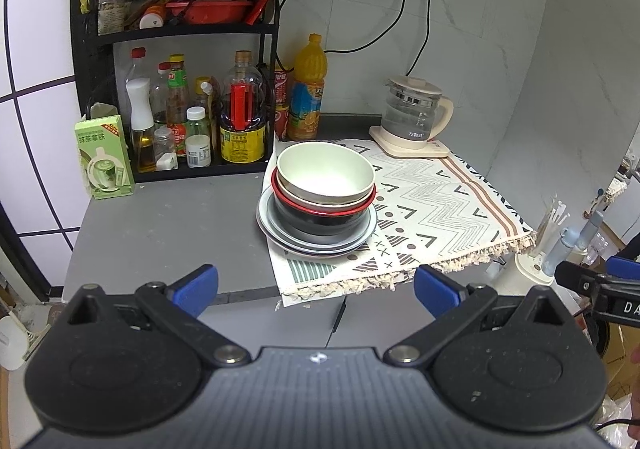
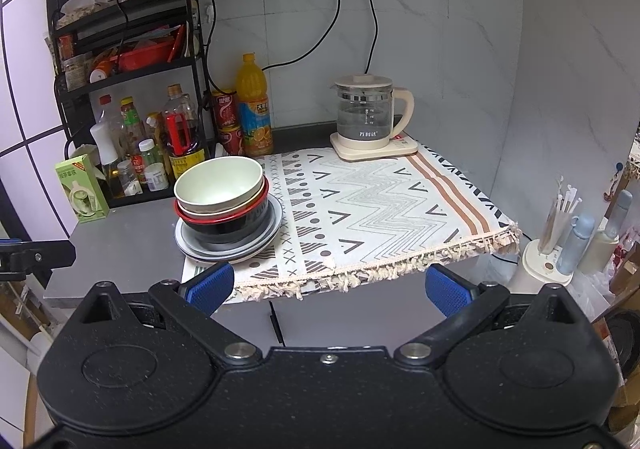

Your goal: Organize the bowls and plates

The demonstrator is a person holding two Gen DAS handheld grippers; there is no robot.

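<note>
so, stage: judged either finished or not begun; the dishes sit in one neat pile and nothing is in either gripper's grasp.
stack: pale bowl (image 1: 326,173) nested in a tan bowl (image 1: 320,201), that in a red-rimmed black bowl (image 1: 320,219), all on grey plates (image 1: 316,243).
stack place: left edge of the patterned cloth (image 2: 380,205), plates overhanging onto the grey counter (image 1: 160,225), just in front of the bottle rack (image 1: 176,49).
left gripper (image 1: 316,291): jaws spread wide, nothing between the blue pads, held back off the counter's near edge, apart from the stack.
right gripper (image 2: 328,289): likewise wide open and empty, near the cloth fringe, stack ahead to its left.
done: if stacking by size was the aim, it reads as complete: bowls nested, plates under.
left: if sorting bowls from plates is meant, everything remains; no separate pile exists yet.
bystanders: kettle (image 2: 366,117) at the cloth's far corner, juice bottle (image 1: 308,89) beside the rack, both untouched by the work.
risk: pile leans slightly; top bowl sits askew.
</note>
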